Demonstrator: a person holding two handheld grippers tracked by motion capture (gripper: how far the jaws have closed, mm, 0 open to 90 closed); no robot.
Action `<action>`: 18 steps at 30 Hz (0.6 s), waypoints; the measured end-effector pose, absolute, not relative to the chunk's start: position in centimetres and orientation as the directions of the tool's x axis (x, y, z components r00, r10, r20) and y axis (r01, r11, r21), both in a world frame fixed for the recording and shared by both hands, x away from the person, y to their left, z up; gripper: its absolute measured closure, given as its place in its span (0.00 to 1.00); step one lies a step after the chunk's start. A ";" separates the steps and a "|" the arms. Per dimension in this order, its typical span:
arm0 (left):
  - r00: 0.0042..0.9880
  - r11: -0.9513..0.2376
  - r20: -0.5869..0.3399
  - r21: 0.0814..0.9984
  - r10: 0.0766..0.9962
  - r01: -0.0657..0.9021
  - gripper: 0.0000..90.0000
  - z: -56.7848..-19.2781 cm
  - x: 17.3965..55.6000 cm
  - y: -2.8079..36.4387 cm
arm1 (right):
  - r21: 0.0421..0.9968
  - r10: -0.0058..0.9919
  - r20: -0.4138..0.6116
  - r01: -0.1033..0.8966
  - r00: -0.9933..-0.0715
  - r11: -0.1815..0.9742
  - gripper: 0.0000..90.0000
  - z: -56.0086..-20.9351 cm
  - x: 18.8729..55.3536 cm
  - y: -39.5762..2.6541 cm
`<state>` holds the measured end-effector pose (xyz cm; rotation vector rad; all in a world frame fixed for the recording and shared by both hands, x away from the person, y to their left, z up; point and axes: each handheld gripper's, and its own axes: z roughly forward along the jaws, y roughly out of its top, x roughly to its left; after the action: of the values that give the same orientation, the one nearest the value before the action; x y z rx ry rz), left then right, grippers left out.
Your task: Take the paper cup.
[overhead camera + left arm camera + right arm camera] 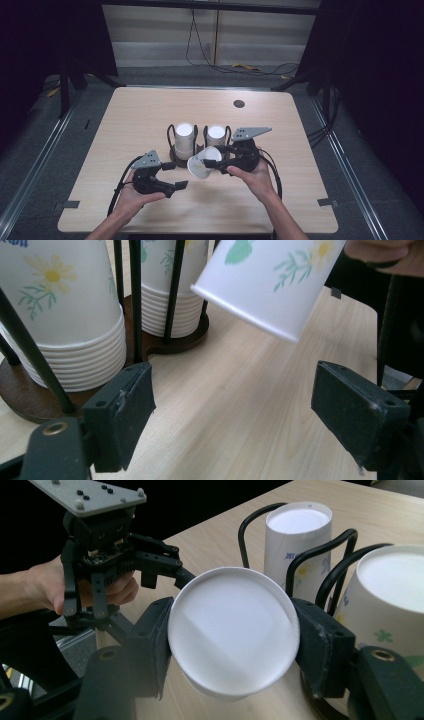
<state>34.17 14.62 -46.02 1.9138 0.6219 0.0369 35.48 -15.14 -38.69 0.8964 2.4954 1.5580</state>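
High view shows the right gripper (212, 163) carrying a single paper cup (201, 162) tipped on its side, just in front of the wooden cup holder (176, 154) and clear of the tabletop. The cup's long axis runs roughly level, its closed base toward the right gripper and its open mouth pointing leftward and toward the person, which is where the left gripper (172, 176) waits. That is the relation that matters: the left gripper lies just beside the mouth of the cup and slightly nearer the person, so it is the nearer free tool for any handover, I judge.

In the right gripper view the jaws stand pressed against both sides of the cup (233, 630) near its white base. In the left gripper view the jaws are spread wide with nothing between them, and the cup's rim (250, 310) hangs above and beyond them, untouched.

Two stacks of upturned cups (184, 137) sit in the holder behind. The far side of the held cup is cut off in the left gripper view, and how firmly the pads bite cannot be made out
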 end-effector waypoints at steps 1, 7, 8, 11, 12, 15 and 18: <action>0.860 -0.288 -0.263 0.865 0.438 0.412 0.19 -46.0 34.2 14.7 | 0.842 0.508 0.238 0.436 -0.828 0.316 0.43 -38.9 35.4 -15.1; 0.863 -0.268 -0.270 0.874 0.426 0.406 0.19 -45.8 33.9 14.7 | 0.848 0.497 0.262 0.443 -0.827 0.290 0.43 -40.0 35.0 -15.2; 0.864 -0.270 -0.266 0.875 0.427 0.403 0.19 -45.8 33.9 14.6 | 0.848 0.494 0.267 0.445 -0.827 0.287 0.43 -40.1 35.0 -15.2; 0.869 -0.268 -0.260 0.880 0.421 0.393 0.19 -45.8 33.8 14.6 | 0.848 0.482 0.271 0.443 -0.833 0.290 0.43 -40.4 34.8 -15.1; 0.870 -0.268 -0.258 0.881 0.420 0.390 0.19 -45.8 33.8 14.6 | 0.847 0.478 0.276 0.446 -0.834 0.289 0.43 -40.6 34.8 -15.1; 0.875 -0.272 -0.250 0.883 0.414 0.382 0.19 -45.8 33.7 14.5 | 0.846 0.470 0.288 0.452 -0.834 0.284 0.43 -41.1 34.8 -15.1; 0.882 -0.281 -0.244 0.884 0.402 0.373 0.19 -45.9 33.5 14.3 | 0.846 0.463 0.309 0.462 -0.831 0.264 0.43 -41.5 34.7 -15.2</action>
<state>33.54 14.26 -45.88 1.8949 0.5736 0.0318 34.73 -15.22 -41.50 0.9142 2.4970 1.6718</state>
